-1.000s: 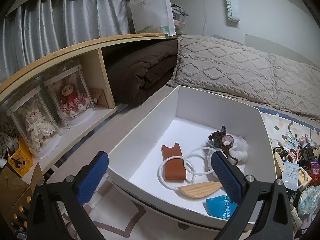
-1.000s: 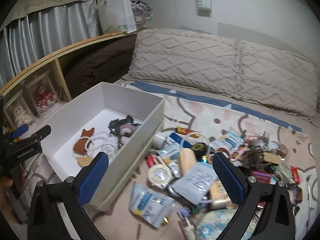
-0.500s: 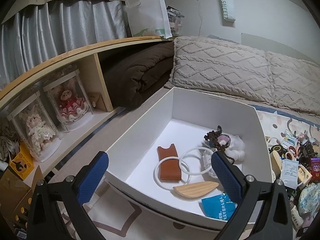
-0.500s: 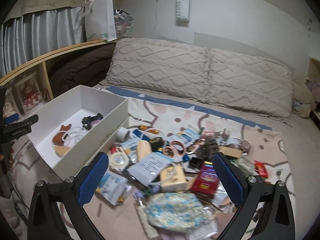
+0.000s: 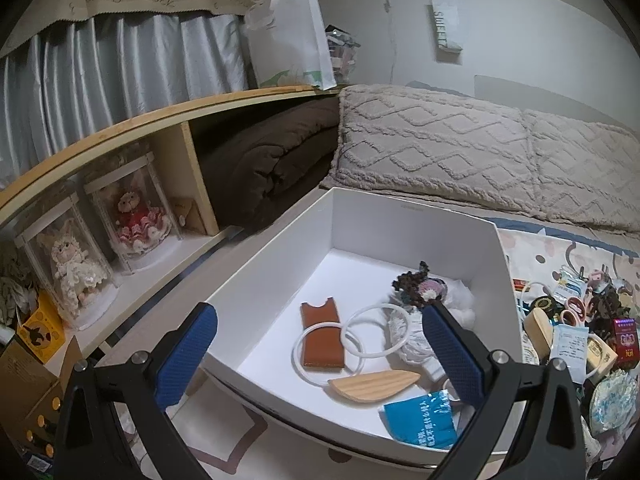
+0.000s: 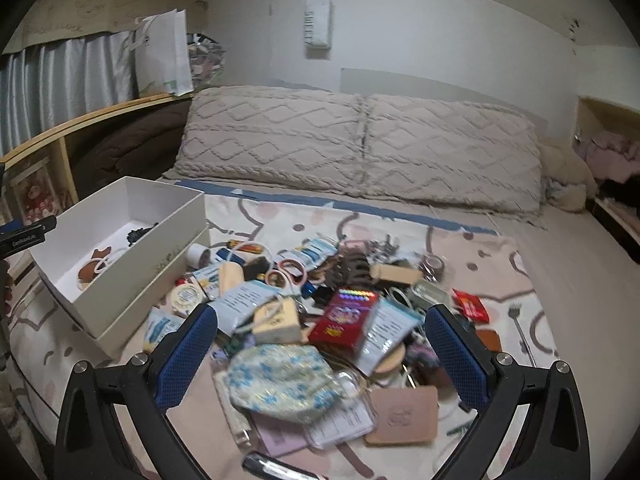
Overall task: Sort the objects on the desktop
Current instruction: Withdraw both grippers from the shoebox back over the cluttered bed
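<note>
A white box lies on the bed and holds a brown leather sleeve, white rings, a wooden leaf-shaped piece, a blue packet and a dark crocheted item. My left gripper hangs open over the box's near edge, empty. In the right wrist view the same box sits at the left, beside a pile of small objects: a red packet, a floral pouch, a tan card. My right gripper is open and empty above the pile.
Two knitted pillows line the bed's far side. A wooden shelf at the left holds doll cases and a folded brown blanket. A white bag stands on top. Bare sheet lies right of the pile.
The right gripper has swung right and back from the box, so the pile now sits centred under it. The left gripper has shifted only slightly over the box.
</note>
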The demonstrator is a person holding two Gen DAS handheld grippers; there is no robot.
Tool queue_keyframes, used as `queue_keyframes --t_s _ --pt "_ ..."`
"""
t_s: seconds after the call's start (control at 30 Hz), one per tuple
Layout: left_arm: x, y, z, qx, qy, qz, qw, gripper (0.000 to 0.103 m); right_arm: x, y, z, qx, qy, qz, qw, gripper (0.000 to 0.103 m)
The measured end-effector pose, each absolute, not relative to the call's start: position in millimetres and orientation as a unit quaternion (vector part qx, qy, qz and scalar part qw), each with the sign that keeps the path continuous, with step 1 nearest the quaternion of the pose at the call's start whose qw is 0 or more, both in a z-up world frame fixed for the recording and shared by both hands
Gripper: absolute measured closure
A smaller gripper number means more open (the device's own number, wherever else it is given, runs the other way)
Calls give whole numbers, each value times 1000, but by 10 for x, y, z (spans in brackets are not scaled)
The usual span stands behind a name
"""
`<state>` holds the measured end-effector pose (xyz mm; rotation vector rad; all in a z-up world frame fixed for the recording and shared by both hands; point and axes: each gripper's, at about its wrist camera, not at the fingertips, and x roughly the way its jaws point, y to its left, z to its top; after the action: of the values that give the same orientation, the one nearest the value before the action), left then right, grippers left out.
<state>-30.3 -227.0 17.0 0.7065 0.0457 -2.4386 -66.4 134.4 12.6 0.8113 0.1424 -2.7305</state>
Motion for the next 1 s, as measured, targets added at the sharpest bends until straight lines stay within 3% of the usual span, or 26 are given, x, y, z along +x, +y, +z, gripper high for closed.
queue_keyframes --t_s 0.2,0.53,1.0 --pt "-391 -2058 163 262 -5 -925 275 0 -601 1654 9 286 23 -950 125 0" --pt "-385 -1761 266 232 23 -949 210 0 -553 2097 -182 303 -9 -948 102 0" --pt "-341 -1166 243 210 17 -969 130 0 -494 2533 -387 301 -4 -952 56 0"
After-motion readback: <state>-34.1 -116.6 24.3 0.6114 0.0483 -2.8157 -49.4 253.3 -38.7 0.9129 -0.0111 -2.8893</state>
